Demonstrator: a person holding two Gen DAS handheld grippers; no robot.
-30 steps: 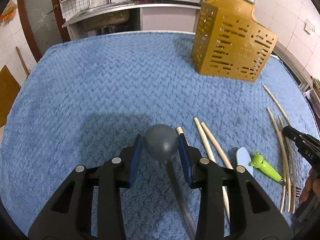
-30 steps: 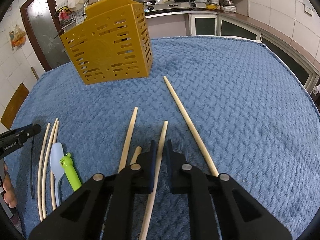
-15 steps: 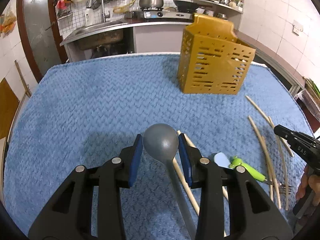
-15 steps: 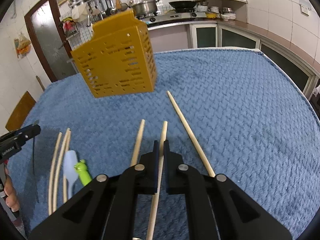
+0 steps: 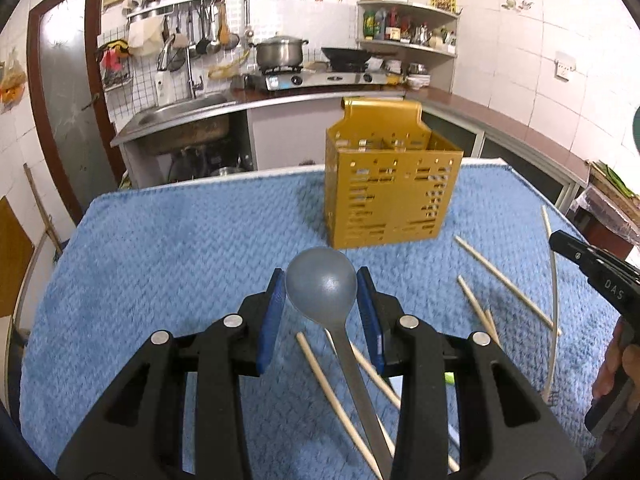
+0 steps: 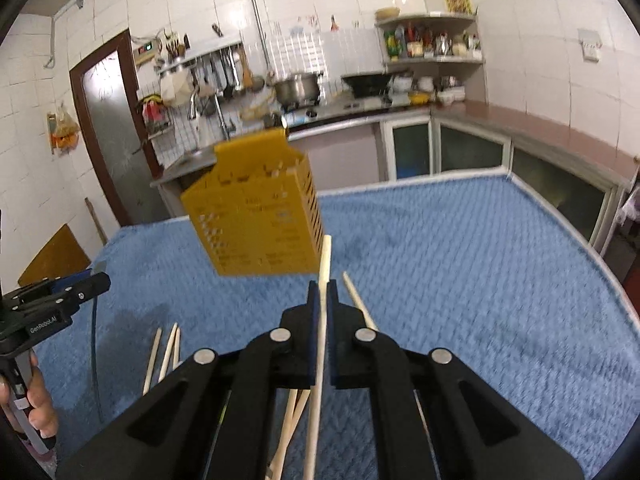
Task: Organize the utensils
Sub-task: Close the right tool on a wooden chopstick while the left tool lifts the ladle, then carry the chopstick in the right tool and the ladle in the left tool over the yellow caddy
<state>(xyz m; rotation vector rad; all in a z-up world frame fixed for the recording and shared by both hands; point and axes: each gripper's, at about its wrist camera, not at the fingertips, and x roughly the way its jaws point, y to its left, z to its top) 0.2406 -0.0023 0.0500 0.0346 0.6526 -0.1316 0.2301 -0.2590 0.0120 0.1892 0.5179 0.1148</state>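
My left gripper (image 5: 322, 312) is shut on a grey spoon (image 5: 322, 286), bowl between the blue pads, handle running back under the gripper, held above the blue cloth. The yellow slotted utensil holder (image 5: 390, 192) stands upright ahead and slightly right. My right gripper (image 6: 323, 300) is shut on a wooden chopstick (image 6: 325, 260), lifted off the cloth, its tip pointing up toward the holder (image 6: 256, 232). Several chopsticks (image 5: 504, 280) lie loose on the cloth. The right gripper also shows at the right edge of the left wrist view (image 5: 592, 276).
The table carries a blue textured cloth (image 5: 180, 260). More chopsticks lie left of my right gripper (image 6: 164, 352) and one to its right (image 6: 358, 300). The left gripper shows at the left edge of the right wrist view (image 6: 56, 300). A kitchen counter with a sink (image 5: 184, 108) runs behind.
Both grippers have risen from the cloth and tilted up. The left lifted the spoon; the right closed on a chopstick and lifted it toward the holder.
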